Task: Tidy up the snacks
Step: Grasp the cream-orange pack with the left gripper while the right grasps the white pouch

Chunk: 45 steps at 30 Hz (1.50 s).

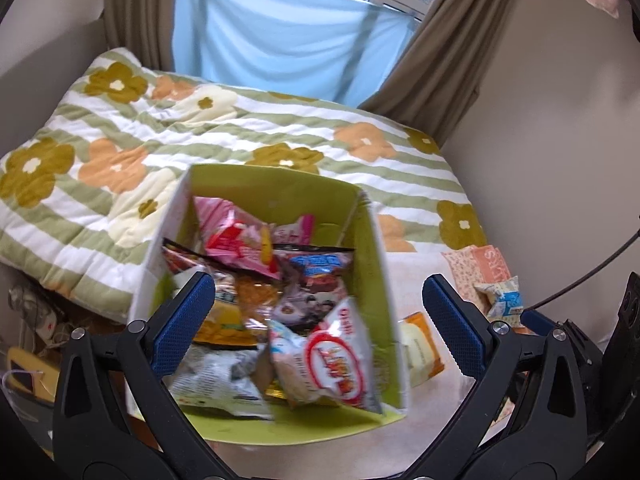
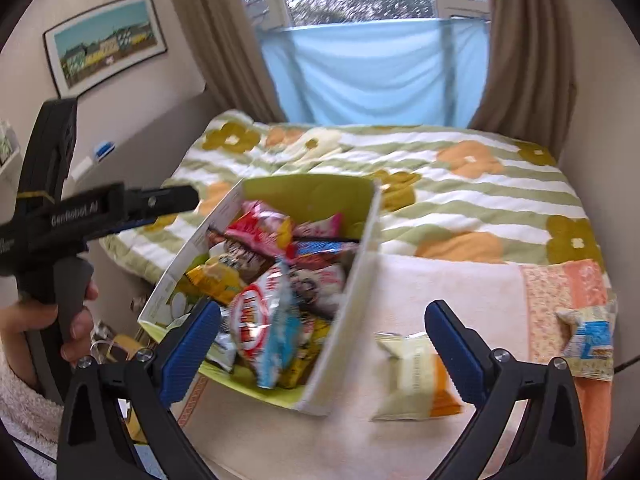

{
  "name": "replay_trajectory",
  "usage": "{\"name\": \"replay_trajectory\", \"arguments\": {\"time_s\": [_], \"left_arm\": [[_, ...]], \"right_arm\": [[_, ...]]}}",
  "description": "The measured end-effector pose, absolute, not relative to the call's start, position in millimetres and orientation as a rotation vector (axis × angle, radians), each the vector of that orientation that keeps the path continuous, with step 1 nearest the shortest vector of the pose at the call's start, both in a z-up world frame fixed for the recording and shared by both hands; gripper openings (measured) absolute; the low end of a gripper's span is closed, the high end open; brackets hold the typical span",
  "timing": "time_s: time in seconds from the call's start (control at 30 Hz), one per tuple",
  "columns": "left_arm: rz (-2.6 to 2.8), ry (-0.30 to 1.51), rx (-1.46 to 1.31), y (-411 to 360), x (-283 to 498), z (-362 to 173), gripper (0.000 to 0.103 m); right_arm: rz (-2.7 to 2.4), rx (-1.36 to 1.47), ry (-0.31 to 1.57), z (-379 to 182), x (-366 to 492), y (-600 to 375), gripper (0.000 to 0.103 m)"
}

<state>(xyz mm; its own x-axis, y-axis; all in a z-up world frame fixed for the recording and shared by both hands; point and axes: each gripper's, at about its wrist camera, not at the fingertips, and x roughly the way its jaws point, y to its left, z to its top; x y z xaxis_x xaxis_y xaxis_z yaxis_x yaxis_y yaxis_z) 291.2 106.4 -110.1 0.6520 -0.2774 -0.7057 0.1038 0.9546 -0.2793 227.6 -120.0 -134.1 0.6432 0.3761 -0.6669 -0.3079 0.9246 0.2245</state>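
A green-lined cardboard box [image 1: 276, 192] stands on the bed, filled with several snack bags; it also shows in the right wrist view [image 2: 312, 190]. A white and red bag [image 1: 340, 356] lies on top near the front, also in the right wrist view [image 2: 256, 320]. My left gripper [image 1: 316, 320] is open and empty above the box. My right gripper [image 2: 324, 344] is open and empty, over the box's right wall. A white and orange snack pack [image 2: 416, 376] lies on the towel right of the box. A blue and white pack [image 2: 592, 336] lies further right.
A flowered quilt [image 1: 224, 136] covers the bed behind the box. A pale towel [image 2: 448, 288] lies under the loose packs. The left gripper's body [image 2: 60, 216] shows at left. Curtains [image 2: 528, 40] and a blue cloth [image 2: 376, 68] hang at the window.
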Motion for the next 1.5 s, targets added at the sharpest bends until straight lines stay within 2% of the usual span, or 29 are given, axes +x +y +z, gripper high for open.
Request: {"name": "replay_trajectory", "arguments": {"time_s": [0.33,0.63,0.8,1.1,1.37,1.5], "left_arm": [[-0.277,0.866,-0.206,-25,270,-114,0.103],[-0.234,0.974,-0.201,-120,249,-163,0.103],[-0.164,1.036,-0.189,-135,246,-206,0.103],[-0.094,1.164,-0.163,-132,272,-283,0.103],[-0.079,1.218,-0.141,-126,294,-324,0.102],[-0.099,1.243,-0.149,-125,302,-336,0.091]], "right_arm": [[0.331,0.099,0.779,-122,203,-238,0.102],[0.316,0.059,0.831,-144,194,-328,0.102],[0.384,0.057,0.904,-183,190,-347,0.102],[0.513,-0.131,1.015,-256,181,-327,0.102],[0.61,-0.304,1.059,-300,182,-307,0.102],[0.658,-0.429,1.077,-319,181,-293,0.102]]}}
